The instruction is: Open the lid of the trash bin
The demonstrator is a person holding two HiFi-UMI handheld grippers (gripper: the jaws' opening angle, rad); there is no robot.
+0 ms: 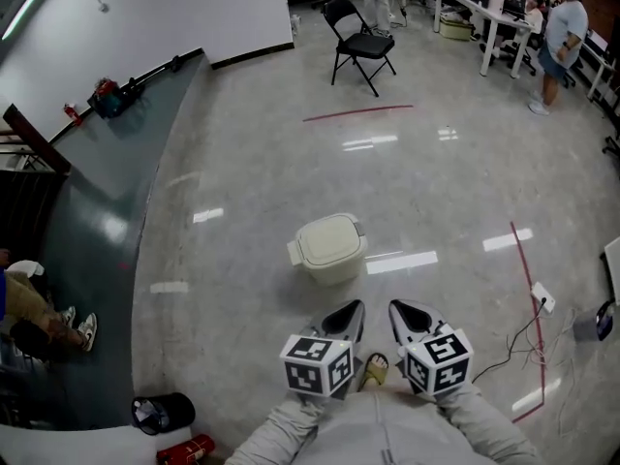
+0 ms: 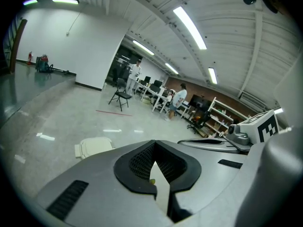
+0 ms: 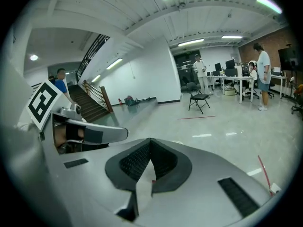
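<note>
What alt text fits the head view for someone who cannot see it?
A cream trash bin, lid closed, stands on a glossy grey floor just ahead of the left gripper and right gripper, both short of it and holding nothing. A black folding chair stands farther back.

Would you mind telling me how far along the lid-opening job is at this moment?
Done: nothing yet. The trash bin stands on the floor with its lid down. In hand: the left gripper and right gripper are held near the person's body, short of the bin, both with jaws together and nothing between them. Left: reach the bin, take the lid and lift it open.
</note>
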